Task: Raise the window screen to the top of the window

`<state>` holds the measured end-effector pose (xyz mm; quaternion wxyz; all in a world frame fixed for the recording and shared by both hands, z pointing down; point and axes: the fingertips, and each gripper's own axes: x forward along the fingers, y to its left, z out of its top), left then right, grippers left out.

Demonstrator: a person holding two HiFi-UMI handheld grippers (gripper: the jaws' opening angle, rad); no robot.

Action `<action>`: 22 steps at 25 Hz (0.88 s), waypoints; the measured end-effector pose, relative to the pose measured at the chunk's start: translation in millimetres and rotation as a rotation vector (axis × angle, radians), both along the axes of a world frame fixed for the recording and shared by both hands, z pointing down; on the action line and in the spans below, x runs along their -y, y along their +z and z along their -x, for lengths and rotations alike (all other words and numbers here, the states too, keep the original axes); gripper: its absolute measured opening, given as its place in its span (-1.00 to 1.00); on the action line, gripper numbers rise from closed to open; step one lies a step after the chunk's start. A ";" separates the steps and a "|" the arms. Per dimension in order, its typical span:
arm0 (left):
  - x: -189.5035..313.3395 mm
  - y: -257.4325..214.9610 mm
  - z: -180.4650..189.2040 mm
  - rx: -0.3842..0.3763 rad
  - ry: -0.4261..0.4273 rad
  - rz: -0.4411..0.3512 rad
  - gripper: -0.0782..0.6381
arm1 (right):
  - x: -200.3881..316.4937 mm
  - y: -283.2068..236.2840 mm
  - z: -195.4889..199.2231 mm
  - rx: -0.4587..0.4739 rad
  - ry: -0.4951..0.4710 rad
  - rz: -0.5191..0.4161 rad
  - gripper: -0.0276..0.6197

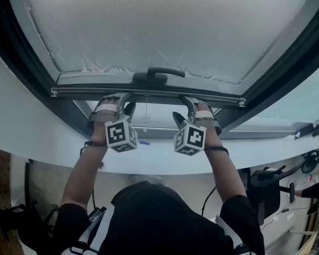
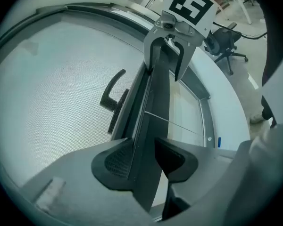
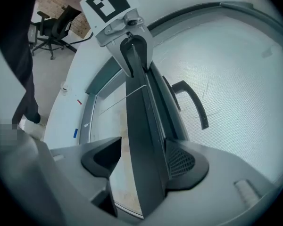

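The window screen (image 1: 170, 25) is a grey mesh panel with a dark bottom bar (image 1: 149, 93) and a black handle (image 1: 159, 73) at its middle. Both grippers reach up to that bar, one on each side of the handle. My left gripper (image 1: 117, 101) straddles the bar (image 2: 151, 107), and both its pads (image 2: 115, 161) rest against it. My right gripper (image 1: 194, 104) also has the bar (image 3: 141, 117) between its jaws. Its mesh-side pad (image 3: 181, 161) lies against the bar, while a light gap shows at the other pad.
A dark window frame (image 1: 32, 73) surrounds the screen, with glass (image 1: 154, 116) below the bar and a white sill (image 1: 37, 137) under it. A blue mark (image 1: 144, 142) sits on the sill. Office chairs (image 1: 266, 187) stand on the floor behind.
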<state>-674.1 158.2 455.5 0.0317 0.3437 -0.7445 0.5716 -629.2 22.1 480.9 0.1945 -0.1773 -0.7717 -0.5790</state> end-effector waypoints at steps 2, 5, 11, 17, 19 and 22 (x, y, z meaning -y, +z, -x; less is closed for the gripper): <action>-0.6 -0.8 0.5 -0.015 -0.001 -0.022 -0.37 | 0.3 -0.4 1.6 -0.006 0.001 -0.016 -0.03; -2.0 -0.3 -1.3 -0.053 0.019 0.014 -0.37 | 2.8 -3.2 2.6 -0.008 -0.014 -0.050 -0.03; -4.5 2.0 0.1 -0.088 0.052 0.124 -0.39 | 3.2 -0.8 2.4 -0.048 -0.004 -0.057 -0.05; -2.3 -1.9 0.1 0.012 0.051 0.100 -0.39 | 4.0 -6.4 2.4 -0.001 -0.002 -0.095 -0.06; -2.2 -3.3 -0.3 -0.021 0.035 0.061 -0.39 | 1.1 -8.8 0.1 -0.003 0.000 -0.107 -0.13; -1.1 -5.9 0.9 -0.026 0.012 0.037 -0.40 | 2.9 -6.6 3.7 0.036 0.016 -0.075 -0.12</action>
